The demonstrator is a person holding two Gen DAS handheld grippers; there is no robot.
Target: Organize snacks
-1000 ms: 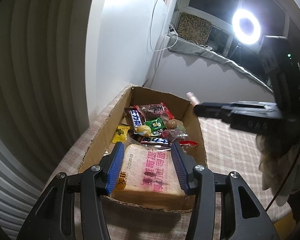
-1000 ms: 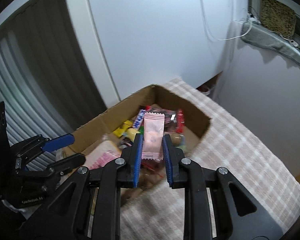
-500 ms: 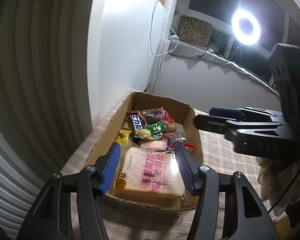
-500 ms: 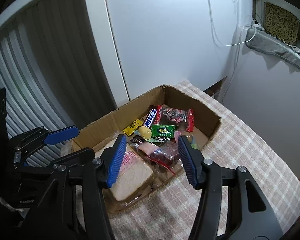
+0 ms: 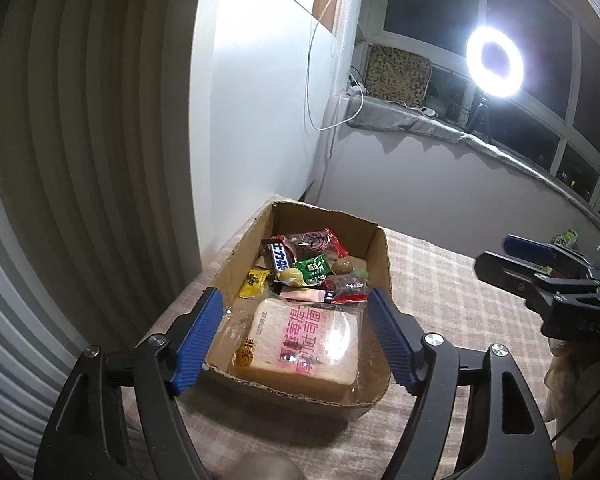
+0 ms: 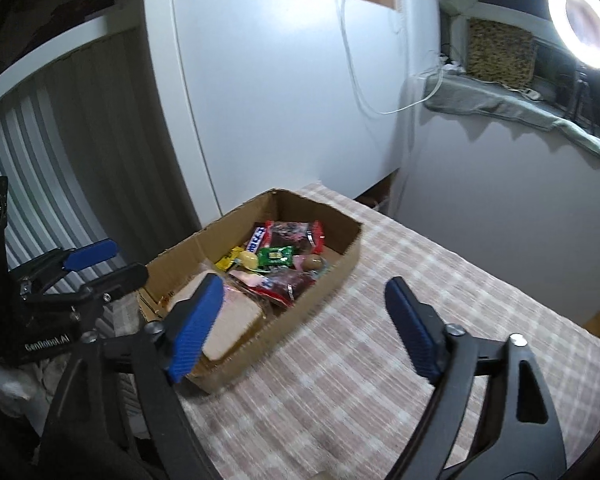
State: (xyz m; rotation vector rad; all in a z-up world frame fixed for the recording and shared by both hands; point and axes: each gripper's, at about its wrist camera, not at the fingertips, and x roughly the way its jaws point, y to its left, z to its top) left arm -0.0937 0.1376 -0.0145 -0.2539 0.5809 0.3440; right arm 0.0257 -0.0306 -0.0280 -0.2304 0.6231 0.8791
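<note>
A cardboard box [image 5: 380,256] [image 6: 320,292] lies on the checked tablecloth. A bagged bread loaf [image 5: 304,344] [image 6: 228,324] fills its near end. Beyond the loaf lie several small snacks, among them a pink wrapper [image 5: 304,294] and a green packet [image 5: 312,268]. My left gripper [image 5: 294,295] [image 6: 120,262] hovers over the loaf, its jaws opening wide and its pads clear of the bag. My right gripper [image 6: 304,285] [image 5: 500,256] is to the right of the box, above the cloth. Its jaws are opening too, with nothing between them.
A white cabinet [image 6: 280,100] and a ribbed wall [image 5: 80,160] stand behind the box. A ring light [image 5: 494,62] glares at the window. Some packets [image 5: 568,236] lie at the table's far right, and a pale cloth [image 5: 560,364] hangs near its right edge.
My right gripper let go of the pink wrapper, which now lies in the box, then drew back to the right and opened. My left gripper opened off the loaf and backed away a little.
</note>
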